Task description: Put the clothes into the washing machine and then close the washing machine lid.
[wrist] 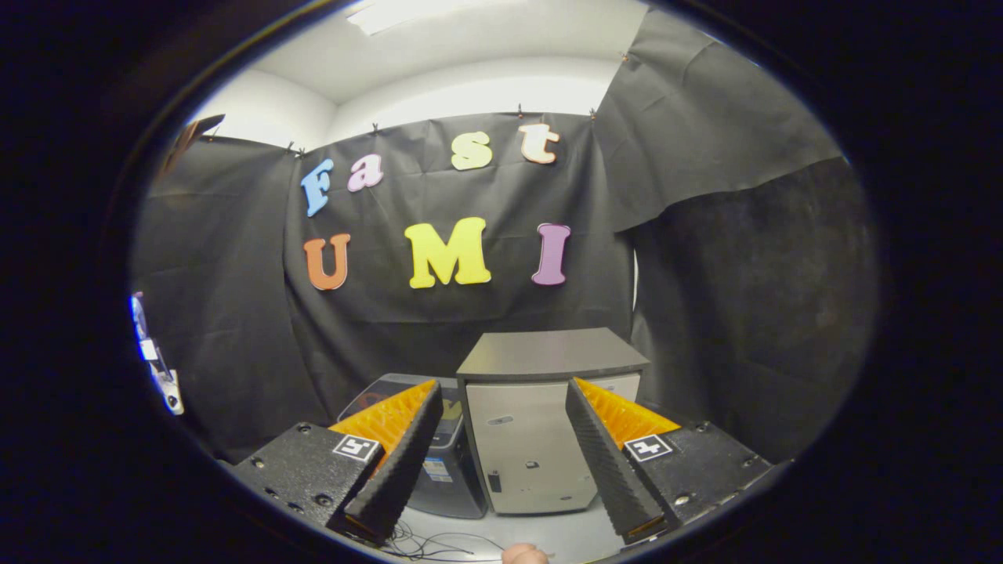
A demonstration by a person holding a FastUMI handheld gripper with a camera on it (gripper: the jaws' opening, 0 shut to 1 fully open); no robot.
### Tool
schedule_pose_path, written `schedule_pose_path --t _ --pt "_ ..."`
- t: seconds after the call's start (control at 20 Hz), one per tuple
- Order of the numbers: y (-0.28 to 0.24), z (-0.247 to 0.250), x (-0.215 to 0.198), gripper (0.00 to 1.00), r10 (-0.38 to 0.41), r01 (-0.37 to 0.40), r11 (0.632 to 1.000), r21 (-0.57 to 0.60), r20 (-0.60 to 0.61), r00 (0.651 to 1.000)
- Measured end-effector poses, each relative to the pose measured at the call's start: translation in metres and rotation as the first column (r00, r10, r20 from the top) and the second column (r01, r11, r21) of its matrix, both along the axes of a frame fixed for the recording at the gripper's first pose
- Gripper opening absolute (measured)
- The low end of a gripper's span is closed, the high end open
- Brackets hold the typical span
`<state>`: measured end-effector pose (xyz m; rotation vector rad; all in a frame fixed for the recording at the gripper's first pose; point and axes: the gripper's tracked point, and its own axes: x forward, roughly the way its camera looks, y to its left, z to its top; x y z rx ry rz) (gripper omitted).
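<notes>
Gripper (509,493) fingers spread wide, nothing between the pads, nothing touched. Aimed level at the booth's back wall.

Washer (541,423) sits just ahead of the fingers, framed in the gap between them. Pale boxy body, flat grey lid on top, lid down. Front face toward the gripper, with a few small dark marks low on it, too small to make out.

Dark bin (450,462) stands touching or just beside the washer's left side, partly hidden behind the left finger (396,470). Something orange shows at its far rim; cannot tell if that is clothing. Label on its front, too small to make out.

Right finger (607,462) overlaps the washer's right front edge.

Washer and bin both rest on a white tabletop (564,536). Thin dark cables (427,544) lie on it in front of the washer, near the left fingertip. Small bit of a person's finger (523,554) shows below the washer, at the table's near edge.

Black cloth (235,313) hangs behind and to both sides of the washer. Small white-and-blue device (155,356) is fixed well left of the washer, against the cloth.
</notes>
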<state>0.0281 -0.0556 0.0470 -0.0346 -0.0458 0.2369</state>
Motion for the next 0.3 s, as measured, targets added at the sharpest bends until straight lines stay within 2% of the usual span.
schedule_pose_path --t 0.3 --pt "0.0018 -0.0005 -0.0006 0.98 0.006 -0.006 1.0 0.001 -0.009 1.0"
